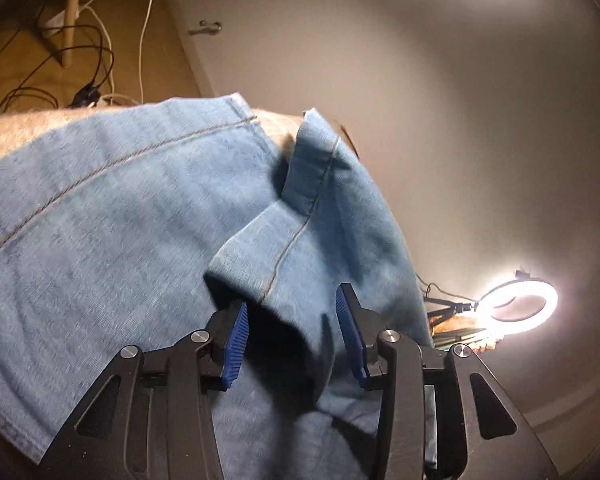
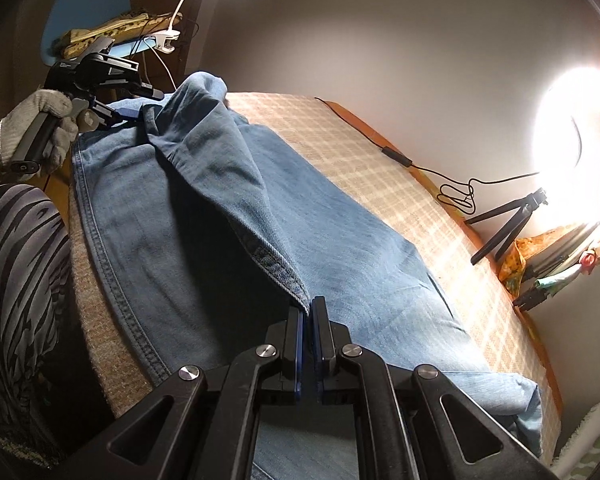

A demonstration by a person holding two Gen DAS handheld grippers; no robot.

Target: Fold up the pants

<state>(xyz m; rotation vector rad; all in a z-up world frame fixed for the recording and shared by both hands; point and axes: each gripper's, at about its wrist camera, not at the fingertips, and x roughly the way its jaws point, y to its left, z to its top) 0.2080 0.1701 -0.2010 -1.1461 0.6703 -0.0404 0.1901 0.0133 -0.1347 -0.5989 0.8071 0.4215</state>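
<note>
Right across the checked table cover sprawl the blue jeans, spread over most of the surface with one layer pulled up into a ridge that runs from the near end to the far end. From the left wrist view the same jeans fill the frame, orange-stitched seam curving across them, a hemmed flap standing up just ahead of the tool.

At the far end, the left gripper sits against the raised edge of denim, gripped by a gloved hand, a striped sleeve below it. Up close, the left gripper has its blue pads spread well apart, and the fold of cloth hangs in the gap between them, pinched by neither.

At the near end, the right gripper is clenched tight, its fingers pressed together on the seamed edge of the jeans, lifting that edge off the layer beneath.

Along the wall side, a ring light blazes beside a small black tripod, with a black cable looping along the table's orange rim. Farther back, a white clip lamp is clamped near a blue chair.
</note>
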